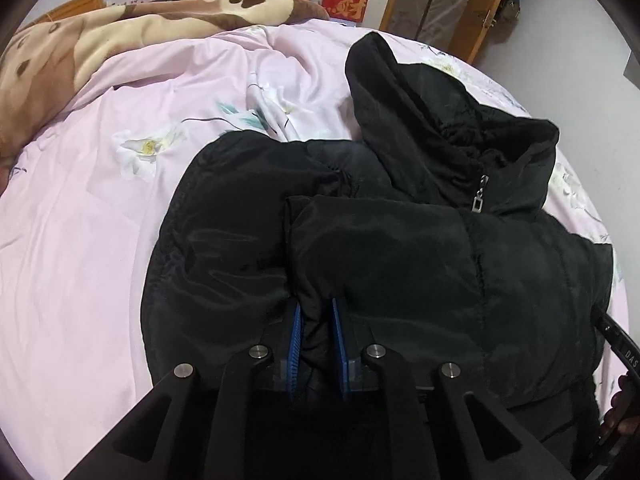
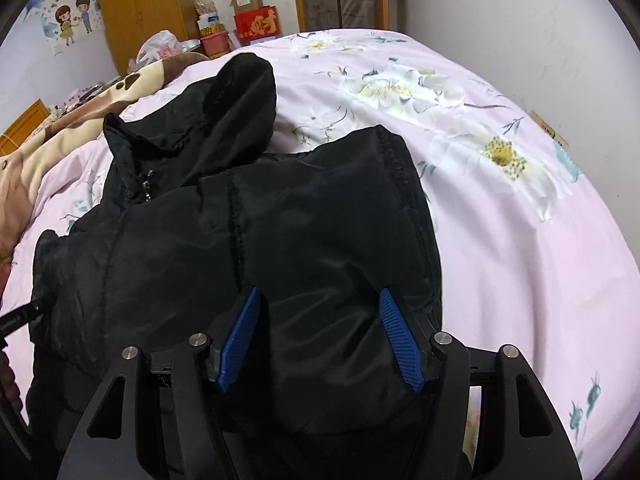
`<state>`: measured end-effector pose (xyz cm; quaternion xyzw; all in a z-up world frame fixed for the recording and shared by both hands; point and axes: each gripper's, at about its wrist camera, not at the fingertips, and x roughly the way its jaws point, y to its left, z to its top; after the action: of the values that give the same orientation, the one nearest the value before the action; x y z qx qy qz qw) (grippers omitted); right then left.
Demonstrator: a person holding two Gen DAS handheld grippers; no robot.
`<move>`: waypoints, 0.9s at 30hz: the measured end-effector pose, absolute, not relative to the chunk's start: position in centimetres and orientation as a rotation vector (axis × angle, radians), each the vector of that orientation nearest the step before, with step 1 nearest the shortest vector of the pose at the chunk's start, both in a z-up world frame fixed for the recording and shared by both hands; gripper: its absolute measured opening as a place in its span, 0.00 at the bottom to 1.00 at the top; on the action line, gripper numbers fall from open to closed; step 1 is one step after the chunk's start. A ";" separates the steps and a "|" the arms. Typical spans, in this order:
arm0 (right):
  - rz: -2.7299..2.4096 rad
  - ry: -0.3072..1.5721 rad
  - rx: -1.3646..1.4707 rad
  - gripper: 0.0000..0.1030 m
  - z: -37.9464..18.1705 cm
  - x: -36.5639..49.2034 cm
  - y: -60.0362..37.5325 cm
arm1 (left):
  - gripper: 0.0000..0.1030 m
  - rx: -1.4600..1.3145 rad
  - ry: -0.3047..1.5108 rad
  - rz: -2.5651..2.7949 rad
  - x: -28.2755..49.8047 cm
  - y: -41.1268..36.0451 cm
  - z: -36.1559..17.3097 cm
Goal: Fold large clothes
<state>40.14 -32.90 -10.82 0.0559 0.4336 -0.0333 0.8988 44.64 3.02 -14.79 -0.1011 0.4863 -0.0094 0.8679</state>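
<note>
A pink floral bed (image 1: 80, 240) is covered toward its near edge by a black padded jacket (image 1: 400, 260), hood (image 1: 404, 120) lying farther in. A thick fold is straddled by the right gripper (image 2: 320, 338), jaws wide; whether it is pressed cannot be told. A thin fold is pinched by the left gripper (image 1: 314, 344), jaws nearly closed. The slippery fabric could be lost from that slack pinch, undoing the fold.

Pink floral bed (image 1: 80, 240): black jacket (image 1: 400, 260), brown blanket (image 1: 60, 60) on it.
</note>
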 end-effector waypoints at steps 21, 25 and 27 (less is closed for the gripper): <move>0.021 0.850 0.261 0.70 -4.4 44.7 -35.1 | 0.77 -0.351 0.911 -0.146 50.1 7.8 -6.8; 0.010 0.814 0.261 0.70 -2.6 49.7 -35.0 | 0.77 -0.299 0.907 -0.136 54.9 7.4 -4.8; 0.009 0.821 0.269 0.70 -2.3 52.1 -34.8 | 0.77 -0.281 0.918 -0.122 57.9 7.1 -4.3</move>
<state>52.13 -34.77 -2.26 0.1306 0.3980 0.0042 0.9080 57.86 7.08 -4.31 -0.1352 0.4415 -0.0585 0.8851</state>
